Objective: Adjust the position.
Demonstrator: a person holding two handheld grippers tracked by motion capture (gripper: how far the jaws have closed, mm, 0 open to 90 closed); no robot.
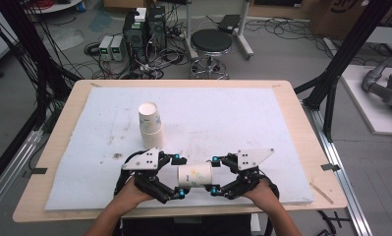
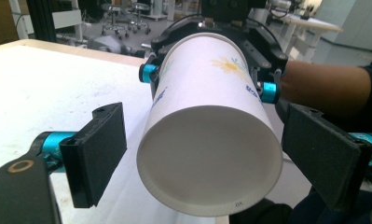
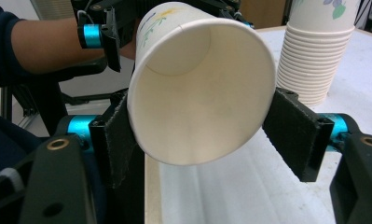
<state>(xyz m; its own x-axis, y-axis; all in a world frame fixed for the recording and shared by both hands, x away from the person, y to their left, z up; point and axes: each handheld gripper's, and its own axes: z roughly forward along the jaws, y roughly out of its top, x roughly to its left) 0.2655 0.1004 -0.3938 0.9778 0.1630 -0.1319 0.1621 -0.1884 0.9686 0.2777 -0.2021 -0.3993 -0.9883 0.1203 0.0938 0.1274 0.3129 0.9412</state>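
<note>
Near the front edge of the table (image 1: 301,128), in the high view, a single paper cup (image 1: 194,175) lies level between the left gripper (image 1: 180,176) and the right gripper (image 1: 214,174), lifted just off the white mat (image 1: 233,118). Farther back and a little left stands the stack of cups (image 1: 150,124), upside down, likely the source or the destination of the single one.

From the left gripper view, the paper cup (image 2: 207,140) sits between the left gripper's (image 2: 204,161) pads (image 2: 99,151), which stand wide with a clear gap on both sides: it has let go. Beyond, the right gripper's jaws close around the cup's far end.

From the right gripper view, the right gripper (image 3: 200,135) clasps the paper cup (image 3: 202,88) near its rim, both pads (image 3: 293,133) pressing its wall, so this hand carries it alone. The stack of cups (image 3: 314,51) rises at far right.
</note>
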